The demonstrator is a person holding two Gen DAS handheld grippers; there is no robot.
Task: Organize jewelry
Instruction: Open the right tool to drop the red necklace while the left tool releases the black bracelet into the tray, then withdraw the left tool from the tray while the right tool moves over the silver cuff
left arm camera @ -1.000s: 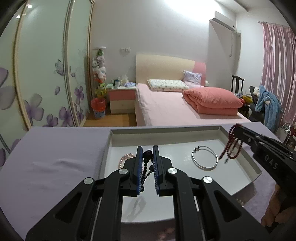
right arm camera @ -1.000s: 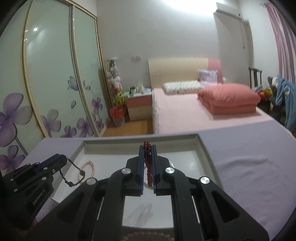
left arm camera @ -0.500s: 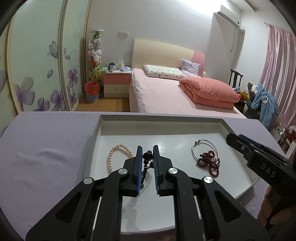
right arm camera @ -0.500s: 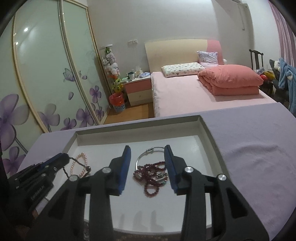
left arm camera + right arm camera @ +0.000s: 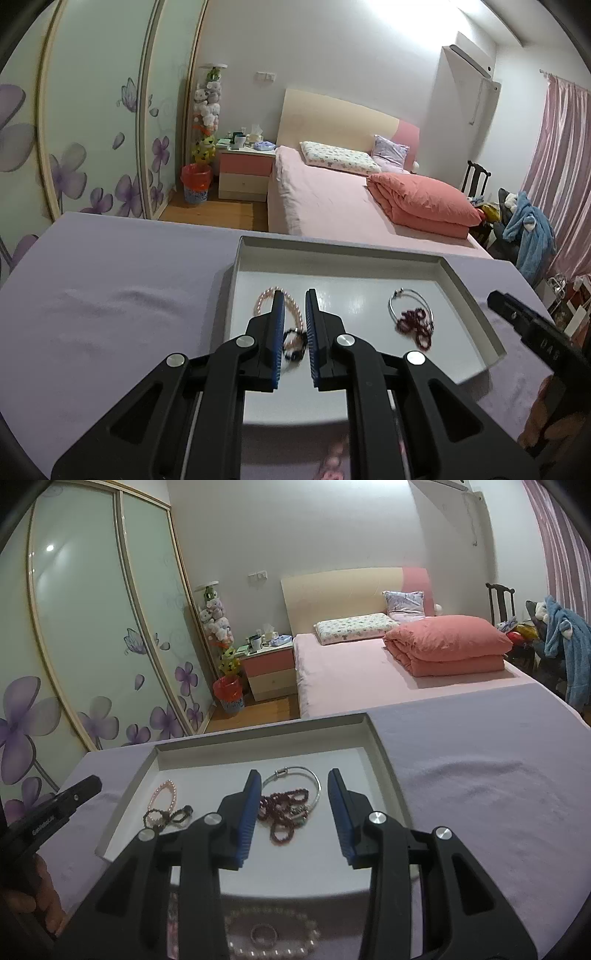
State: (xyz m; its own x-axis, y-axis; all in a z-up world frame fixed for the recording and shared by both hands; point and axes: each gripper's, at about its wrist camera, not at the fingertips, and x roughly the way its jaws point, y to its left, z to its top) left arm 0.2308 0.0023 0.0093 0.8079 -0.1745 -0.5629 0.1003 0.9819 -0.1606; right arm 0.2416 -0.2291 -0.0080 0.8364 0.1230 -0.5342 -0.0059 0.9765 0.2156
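A table covered in lilac cloth (image 5: 110, 295) fills the foreground of both wrist views; behind it lie a pink bed (image 5: 369, 664) and a wardrobe with flower-printed sliding doors (image 5: 92, 627).

A shallow white tray (image 5: 476, 295), rectangular with raised walls, rests on the cloth and carries all the sorted jewelry.

Left gripper (image 5: 294, 306): poised above the tray's near-left part. Its blue-padded jaws stand narrowly apart, with nothing pinched between them. Right gripper (image 5: 293, 779): poised above the tray's near-right part, jaws moderately wide and empty. Each gripper's tip also enters the other's view at the frame edge, with part of a hand (image 5: 546, 417) beneath it.

Silver bangle (image 5: 306, 779): a thin ring with a clasp, lying flat toward the tray's right wall. Dark red bead string (image 5: 286, 814): heaped in loops on the tray floor, overlapping the bangle's near rim, seen through the gap of the right gripper's jaws.

Pink pearl bracelet (image 5: 166, 794): lying flat toward the tray's left wall. Black bead string (image 5: 168, 816): bunched just nearer than the pearl bracelet and touching it, seen below the left gripper's jaws and somewhat blurred there.

A further pale pearl strand (image 5: 271, 938) with a small ring inside it lies beyond the tray's near edge, under the right gripper's body.
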